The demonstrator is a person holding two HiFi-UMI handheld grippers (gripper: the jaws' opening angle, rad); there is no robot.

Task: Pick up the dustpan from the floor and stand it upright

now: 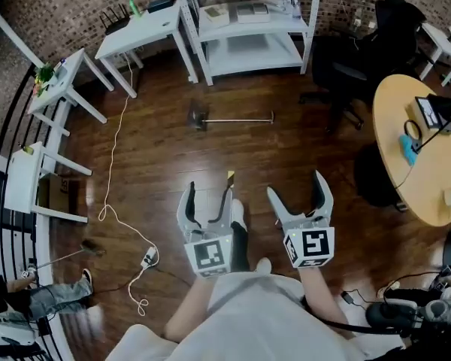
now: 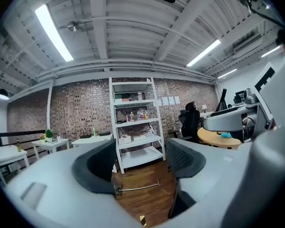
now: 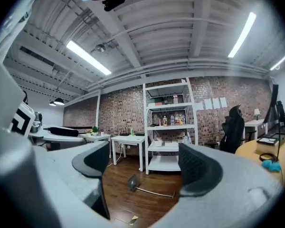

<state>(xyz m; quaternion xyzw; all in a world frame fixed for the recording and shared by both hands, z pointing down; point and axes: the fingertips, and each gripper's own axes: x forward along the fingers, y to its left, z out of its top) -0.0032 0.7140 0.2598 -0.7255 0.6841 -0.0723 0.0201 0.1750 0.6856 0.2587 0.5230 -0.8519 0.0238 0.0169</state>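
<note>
The dustpan lies flat on the dark wood floor in front of the white shelf unit, its long thin handle stretching to the right. Both grippers are held level, well short of it and above the floor. My left gripper is open with nothing between its jaws; in the left gripper view the handle shows far off between the fingers. My right gripper is open wide and empty too. In the right gripper view, the dustpan lies far beyond the jaws.
A white shelf unit stands behind the dustpan, with white tables to the left. A black office chair and a round wooden table are at the right. A white cable and a yellow scrap lie on the floor.
</note>
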